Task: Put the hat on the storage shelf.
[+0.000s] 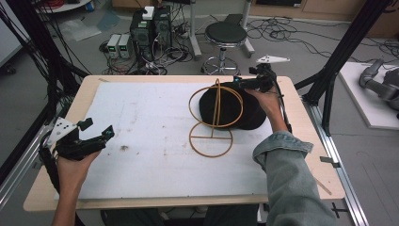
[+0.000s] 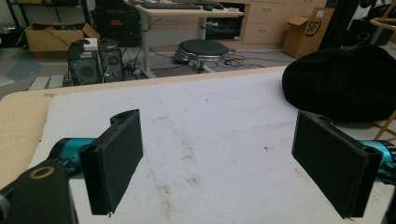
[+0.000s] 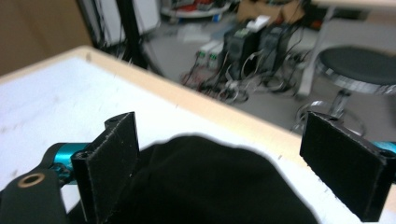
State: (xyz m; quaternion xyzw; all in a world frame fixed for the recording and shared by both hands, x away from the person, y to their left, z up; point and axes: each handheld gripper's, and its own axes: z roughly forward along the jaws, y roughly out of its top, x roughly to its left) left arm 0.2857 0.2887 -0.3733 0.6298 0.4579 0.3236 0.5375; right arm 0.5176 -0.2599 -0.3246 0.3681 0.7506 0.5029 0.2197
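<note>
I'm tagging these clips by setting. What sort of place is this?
Probably a lab or workshop: computer towers amid tangled cables on the floor, a round stool, and black frame rails flank the table.

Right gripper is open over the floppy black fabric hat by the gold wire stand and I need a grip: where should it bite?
Probably pinch the black fabric hat's soft far rim from above; the right gripper straddles it, jaws apart, away from the gold wire stand.

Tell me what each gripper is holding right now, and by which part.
Nothing is held. The left gripper is open above the white table cover. The right gripper is open too, its jaws either side of the soft black cloth hat, not clamped.
</note>
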